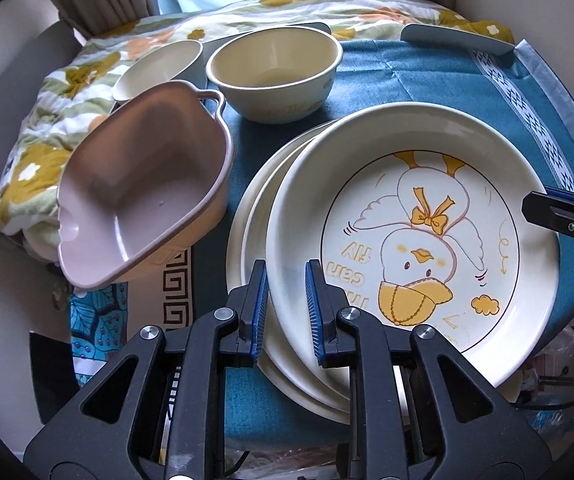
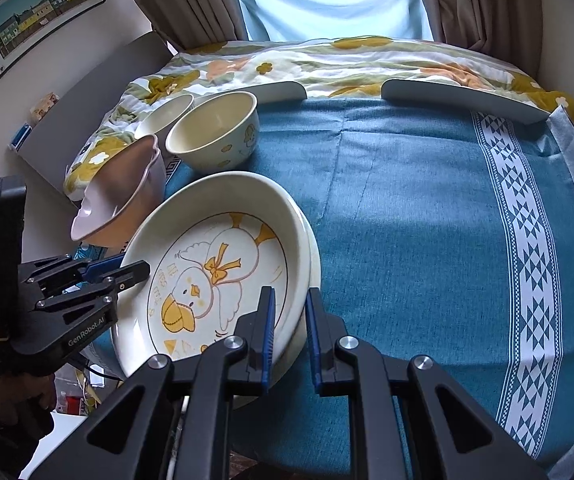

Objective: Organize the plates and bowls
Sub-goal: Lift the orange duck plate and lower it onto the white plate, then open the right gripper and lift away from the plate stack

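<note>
Duck plate (image 1: 427,148) on top of a stack, tilted a little over the lower plates (image 1: 247,240), all on a blue cloth (image 2: 427,200). Left gripper (image 1: 285,280) closed on the near left rim of the duck plate, blue pads either side of the edge. Right gripper (image 2: 291,304) clamped tight on the opposite, right rim of the same plate. Just left of the duck plate, pink basin (image 1: 139,184), tipped toward it and hanging partly off the cloth. Behind the duck plate, apart from it, cream bowl (image 1: 273,68) standing upright. Left of that bowl and farther from the duck plate, smaller bowl (image 1: 159,64), leaning against a flowered quilt (image 1: 87,68)
</note>
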`<state>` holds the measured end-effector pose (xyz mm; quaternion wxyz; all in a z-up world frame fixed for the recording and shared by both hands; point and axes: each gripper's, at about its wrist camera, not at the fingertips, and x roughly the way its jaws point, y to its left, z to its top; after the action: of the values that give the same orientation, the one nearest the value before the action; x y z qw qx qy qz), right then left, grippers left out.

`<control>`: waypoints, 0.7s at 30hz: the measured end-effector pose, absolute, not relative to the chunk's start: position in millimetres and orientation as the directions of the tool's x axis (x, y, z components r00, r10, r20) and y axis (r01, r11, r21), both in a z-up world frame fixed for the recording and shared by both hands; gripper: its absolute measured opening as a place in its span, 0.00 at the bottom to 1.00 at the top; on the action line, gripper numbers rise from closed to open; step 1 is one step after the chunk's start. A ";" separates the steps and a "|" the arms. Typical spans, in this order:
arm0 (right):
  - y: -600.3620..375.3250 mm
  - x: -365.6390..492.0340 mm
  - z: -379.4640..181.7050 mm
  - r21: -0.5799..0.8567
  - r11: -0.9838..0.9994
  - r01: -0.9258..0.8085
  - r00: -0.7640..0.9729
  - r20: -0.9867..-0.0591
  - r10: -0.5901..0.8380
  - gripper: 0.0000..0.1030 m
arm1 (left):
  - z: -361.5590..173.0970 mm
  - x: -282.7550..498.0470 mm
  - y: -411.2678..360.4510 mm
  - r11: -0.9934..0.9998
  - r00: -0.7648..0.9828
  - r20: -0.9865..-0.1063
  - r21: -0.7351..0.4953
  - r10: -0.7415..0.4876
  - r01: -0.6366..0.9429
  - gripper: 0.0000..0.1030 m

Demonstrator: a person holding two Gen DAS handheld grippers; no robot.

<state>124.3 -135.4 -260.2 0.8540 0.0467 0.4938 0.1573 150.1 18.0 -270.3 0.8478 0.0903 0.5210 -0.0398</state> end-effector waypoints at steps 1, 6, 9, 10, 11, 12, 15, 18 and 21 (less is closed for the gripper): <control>-135.6 124.7 -260.1 0.236 0.946 -0.223 0.463 -0.828 0.315 0.13 | -269.8 149.8 17.5 0.979 0.458 -0.888 0.126 0.039 0.162 0.16; -135.6 125.5 -260.1 0.234 0.946 -0.224 0.465 -0.827 0.315 0.13 | -270.2 148.9 14.9 0.969 0.468 -0.879 0.181 0.084 0.166 0.16; -135.3 125.3 -259.4 0.232 0.946 -0.225 0.466 -0.827 0.314 0.13 | -270.6 149.8 12.9 0.965 0.472 -0.876 0.201 0.100 0.169 0.17; -135.3 125.5 -259.4 0.230 0.946 -0.227 0.466 -0.828 0.313 0.13 | -270.6 149.9 12.2 0.964 0.472 -0.875 0.207 0.106 0.168 0.17; -135.0 125.7 -259.3 0.228 0.947 -0.228 0.466 -0.828 0.312 0.13 | -270.9 150.5 12.6 0.964 0.471 -0.875 0.207 0.108 0.165 0.17; -135.0 125.7 -259.2 0.226 0.947 -0.229 0.466 -0.828 0.310 0.13 | -271.1 150.4 12.0 0.965 0.471 -0.875 0.209 0.112 0.160 0.17; -134.0 126.4 -258.9 0.219 0.948 -0.233 0.467 -0.830 0.307 0.13 | -270.9 150.1 12.1 0.963 0.471 -0.874 0.219 0.124 0.154 0.17; -133.3 128.1 -258.7 0.220 0.947 -0.235 0.466 -0.829 0.308 0.13 | -268.6 148.0 6.6 0.949 0.494 -0.853 0.275 0.168 0.153 0.16; -131.8 129.2 -257.4 0.228 0.941 -0.248 0.468 -0.823 0.323 0.13 | -267.0 150.6 10.8 0.954 0.498 -0.851 0.267 0.166 0.139 0.16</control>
<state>129.2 -131.8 -257.4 0.8559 0.0384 0.4881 0.1667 150.6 10.8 -267.0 0.8519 0.1522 0.5011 0.0082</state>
